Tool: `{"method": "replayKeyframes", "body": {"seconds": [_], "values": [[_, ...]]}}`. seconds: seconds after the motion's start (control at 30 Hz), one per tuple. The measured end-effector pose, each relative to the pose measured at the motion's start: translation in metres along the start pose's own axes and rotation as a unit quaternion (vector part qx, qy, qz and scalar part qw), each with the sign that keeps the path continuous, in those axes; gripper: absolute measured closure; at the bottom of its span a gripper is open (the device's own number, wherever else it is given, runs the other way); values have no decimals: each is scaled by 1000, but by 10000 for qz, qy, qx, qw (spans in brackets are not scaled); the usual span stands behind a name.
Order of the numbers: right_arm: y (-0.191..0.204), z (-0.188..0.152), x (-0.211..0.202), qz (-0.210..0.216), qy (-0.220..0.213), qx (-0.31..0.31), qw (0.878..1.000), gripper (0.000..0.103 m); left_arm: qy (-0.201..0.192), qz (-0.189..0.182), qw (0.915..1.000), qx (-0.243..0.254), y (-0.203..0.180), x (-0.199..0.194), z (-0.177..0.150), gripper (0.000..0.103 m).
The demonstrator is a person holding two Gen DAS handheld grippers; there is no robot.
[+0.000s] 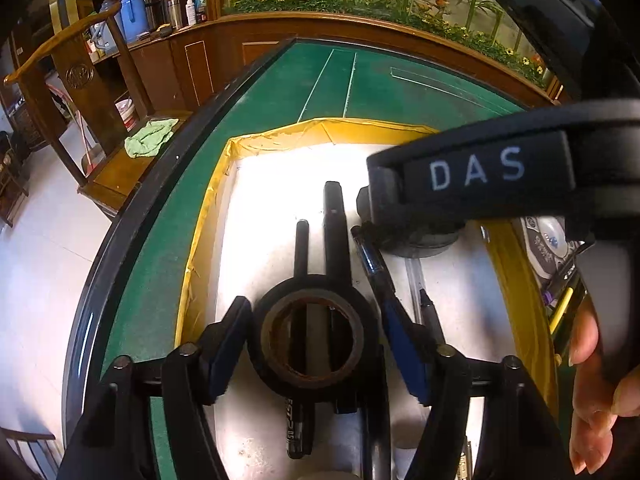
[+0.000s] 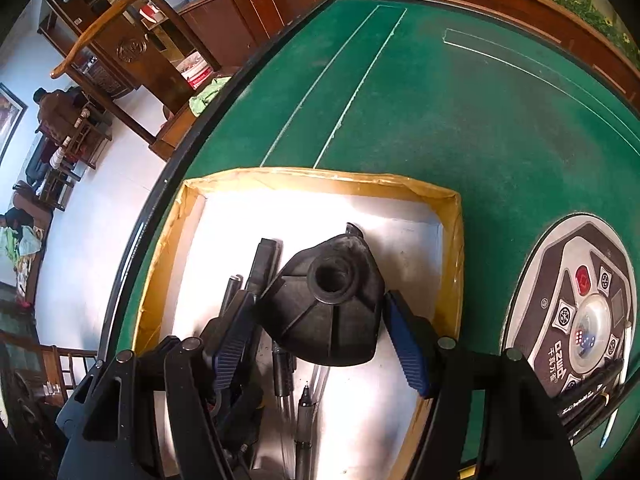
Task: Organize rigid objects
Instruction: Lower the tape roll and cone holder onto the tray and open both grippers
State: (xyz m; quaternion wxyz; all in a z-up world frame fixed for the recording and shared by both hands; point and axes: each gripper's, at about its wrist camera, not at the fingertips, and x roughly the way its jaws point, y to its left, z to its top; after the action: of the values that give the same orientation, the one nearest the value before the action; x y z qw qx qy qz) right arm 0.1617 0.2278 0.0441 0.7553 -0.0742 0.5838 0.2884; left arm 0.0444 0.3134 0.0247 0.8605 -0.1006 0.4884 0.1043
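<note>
Left claw (image 1: pixel 316 348) open w/ tape roll (image 1: pixel 314 336) between pads, in box (image 1: pixel 208 240); right claw (image 2: pixel 320 332) open round black base (image 2: pixel 324 300). Pens (image 1: pixel 300 252) beyond already in; nearly done.

"DAS" on right gripper (image 1: pixel 496 184)

Black gripper (image 1: pixel 316 354) frames, blue ribbed pads (image 2: pixel 408 344), "DAS" lettering.

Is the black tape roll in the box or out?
In: the black tape roll lies on pens inside the yellow-edged cardboard box.
</note>
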Motion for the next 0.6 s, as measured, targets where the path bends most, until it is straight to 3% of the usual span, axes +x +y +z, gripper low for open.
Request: {"method": "replayKeyframes", "body": {"seconds": [0.4, 0.6], "values": [[-10, -9, -26, 163, -247, 116, 9995, 37, -89, 22, 10000, 37, -8, -16, -2, 25], [-22, -19, -54, 434, -544, 304, 9971, 37, -317, -27, 9995, -17, -15, -40, -6, 24]]}}
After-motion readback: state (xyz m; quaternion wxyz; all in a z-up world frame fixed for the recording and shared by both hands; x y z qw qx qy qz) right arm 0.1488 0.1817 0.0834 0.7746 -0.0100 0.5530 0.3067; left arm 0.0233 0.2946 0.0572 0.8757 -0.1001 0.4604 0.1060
